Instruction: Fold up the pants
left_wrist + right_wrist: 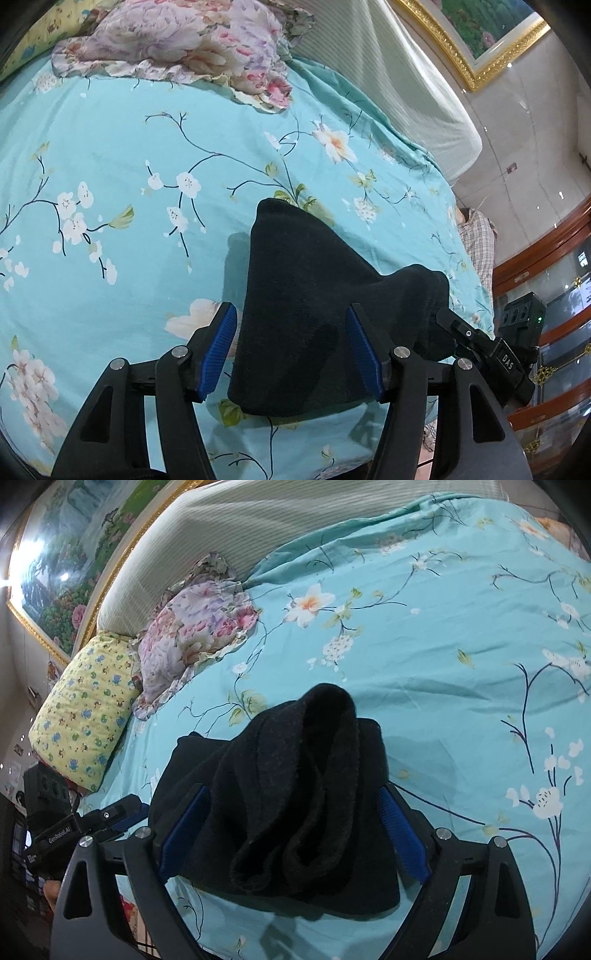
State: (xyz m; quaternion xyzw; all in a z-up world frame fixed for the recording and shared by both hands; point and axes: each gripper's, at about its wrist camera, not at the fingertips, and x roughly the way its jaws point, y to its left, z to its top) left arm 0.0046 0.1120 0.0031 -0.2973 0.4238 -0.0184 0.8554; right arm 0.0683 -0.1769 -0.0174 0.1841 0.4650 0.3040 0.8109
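A home bedroom: floral bedsheet (443, 646), pillows (85, 716), framed painting (66, 565).

The turquoise flowered bedsheet (110, 155) lies wide and bare beyond the bundle of black pants (295, 295), so a gripper can pass there freely. At the head end the way is closed by the pink floral pillow (192, 635), the yellow pillow (85, 709) beside it, and the padded headboard (221, 528) behind them. The other gripper (476, 339) stands close beside the pants, so little room stays on that side.
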